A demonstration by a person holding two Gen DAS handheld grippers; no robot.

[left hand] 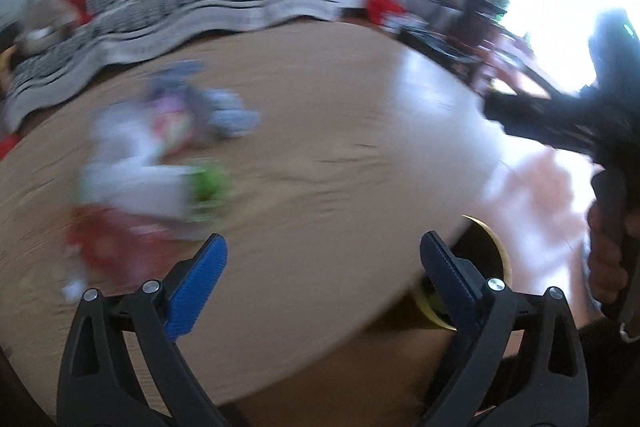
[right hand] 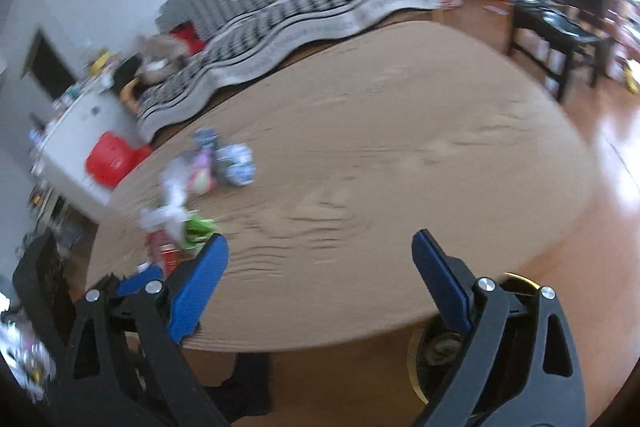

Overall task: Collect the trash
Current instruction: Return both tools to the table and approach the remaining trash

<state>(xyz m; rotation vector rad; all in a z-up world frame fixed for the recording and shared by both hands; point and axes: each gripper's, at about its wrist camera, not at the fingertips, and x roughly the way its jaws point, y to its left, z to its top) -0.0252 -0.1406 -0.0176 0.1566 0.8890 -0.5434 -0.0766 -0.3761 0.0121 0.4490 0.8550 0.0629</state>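
I see both left tongs and right tongs released, empty, above the counter near blurred trash

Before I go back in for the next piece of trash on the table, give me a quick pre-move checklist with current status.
1. Left gripper open, nothing between its fingers: ok.
2. Right gripper open, nothing between its fingers: ok.
3. Pile of crumpled wrappers and white paper remaining on the round tan wooden table: ok, trash left to collect.
4. Which single piece is easiest to grab: cannot tell, both views are blurred.
5. Black bin with a gold rim below the table edge, near the right gripper: ok.
6. Bare tabletop between the grippers and the pile: ok.
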